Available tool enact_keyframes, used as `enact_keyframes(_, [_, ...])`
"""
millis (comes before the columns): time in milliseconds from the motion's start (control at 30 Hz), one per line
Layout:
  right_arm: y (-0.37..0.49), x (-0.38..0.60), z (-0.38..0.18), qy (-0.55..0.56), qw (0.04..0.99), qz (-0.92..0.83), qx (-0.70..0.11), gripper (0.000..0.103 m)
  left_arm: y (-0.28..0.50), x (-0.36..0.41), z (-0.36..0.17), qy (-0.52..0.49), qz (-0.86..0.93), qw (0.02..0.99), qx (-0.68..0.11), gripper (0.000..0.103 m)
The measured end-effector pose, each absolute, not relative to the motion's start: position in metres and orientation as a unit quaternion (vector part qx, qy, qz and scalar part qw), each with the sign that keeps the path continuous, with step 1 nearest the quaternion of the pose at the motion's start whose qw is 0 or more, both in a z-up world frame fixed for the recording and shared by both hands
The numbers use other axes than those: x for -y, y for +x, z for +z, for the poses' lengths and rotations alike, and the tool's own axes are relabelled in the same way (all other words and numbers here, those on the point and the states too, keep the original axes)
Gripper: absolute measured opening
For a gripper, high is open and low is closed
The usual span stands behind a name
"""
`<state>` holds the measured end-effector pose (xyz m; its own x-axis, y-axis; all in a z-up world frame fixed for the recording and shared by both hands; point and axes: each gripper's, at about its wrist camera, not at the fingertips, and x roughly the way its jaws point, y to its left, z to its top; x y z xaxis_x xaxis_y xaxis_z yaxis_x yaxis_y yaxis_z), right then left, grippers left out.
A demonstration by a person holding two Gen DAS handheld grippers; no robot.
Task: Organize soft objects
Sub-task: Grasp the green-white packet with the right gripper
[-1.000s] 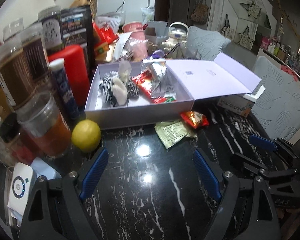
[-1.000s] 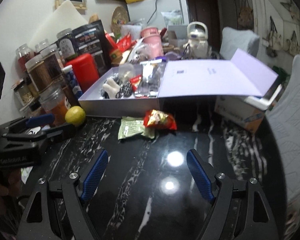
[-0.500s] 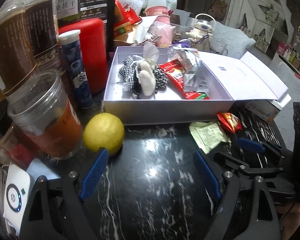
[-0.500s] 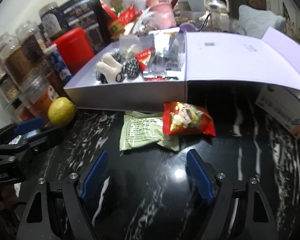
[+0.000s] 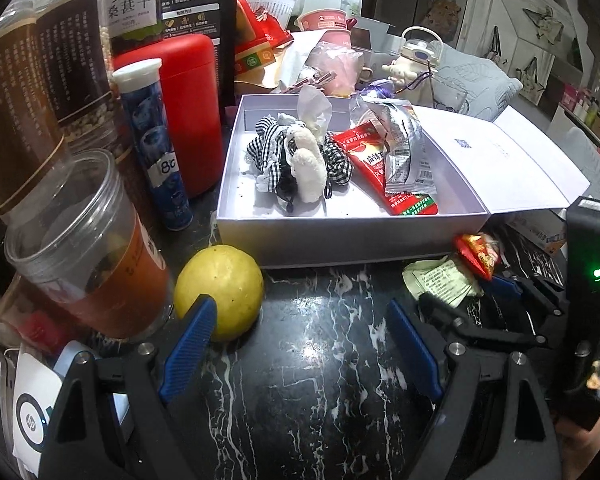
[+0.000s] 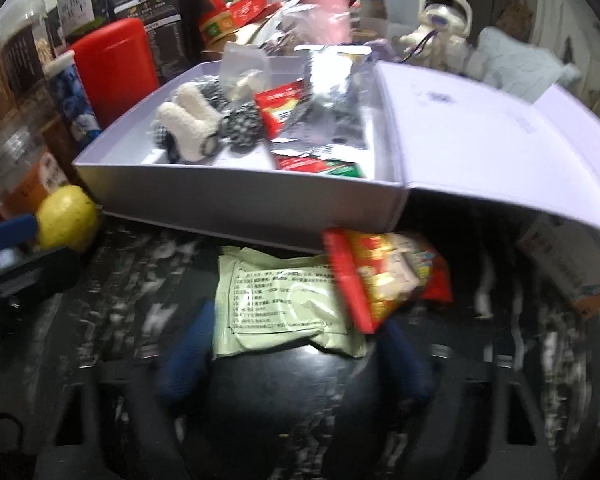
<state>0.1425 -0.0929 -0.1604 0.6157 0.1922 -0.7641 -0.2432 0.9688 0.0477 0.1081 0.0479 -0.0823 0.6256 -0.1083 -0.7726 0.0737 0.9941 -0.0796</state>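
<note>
An open lavender box (image 5: pixel 348 246) (image 6: pixel 236 200) holds a white plush toy (image 5: pixel 308 164) (image 6: pixel 188 124), checkered cloth pieces (image 5: pixel 268 148), a red packet (image 5: pixel 384 168) and a silver packet (image 5: pixel 404 148). A pale green packet (image 6: pixel 276 300) (image 5: pixel 440 282) and a red snack bag (image 6: pixel 384 276) (image 5: pixel 478 252) lie on the black marble table in front of the box. My right gripper (image 6: pixel 296 344) is open, its blue fingers on either side of the green packet's near end. My left gripper (image 5: pixel 296 352) is open and empty; its left finger is beside a yellow lemon (image 5: pixel 220 290) (image 6: pixel 66 216).
At the left stand a plastic cup of orange drink (image 5: pixel 88 248), a blue tube (image 5: pixel 152 148), a red canister (image 5: pixel 184 108) and tall jars. The box lid (image 5: pixel 500 160) lies open to the right. Clutter fills the back. A cardboard carton (image 6: pixel 568 264) sits at the right.
Both grippers have moved forward toward the box. The right gripper has closed in on the green packet and red bag; its view is motion-blurred. The left gripper has neared the lemon.
</note>
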Motion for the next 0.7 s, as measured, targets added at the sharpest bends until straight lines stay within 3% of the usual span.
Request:
enact_keyframes(133, [0.14,0.101,-0.159,-0.013,0.893,0.138,-0.429,0.054,0.11,-0.045,-0.081,-0.027,-0.059,0.9,-0.432,0.087])
enact_keyframes(700, [0.088,0.173,-0.147,0.06,0.888,0.154,-0.429,0.054,0.116,0.023,-0.08,0.0,-0.107,0.891,-0.442,0.087])
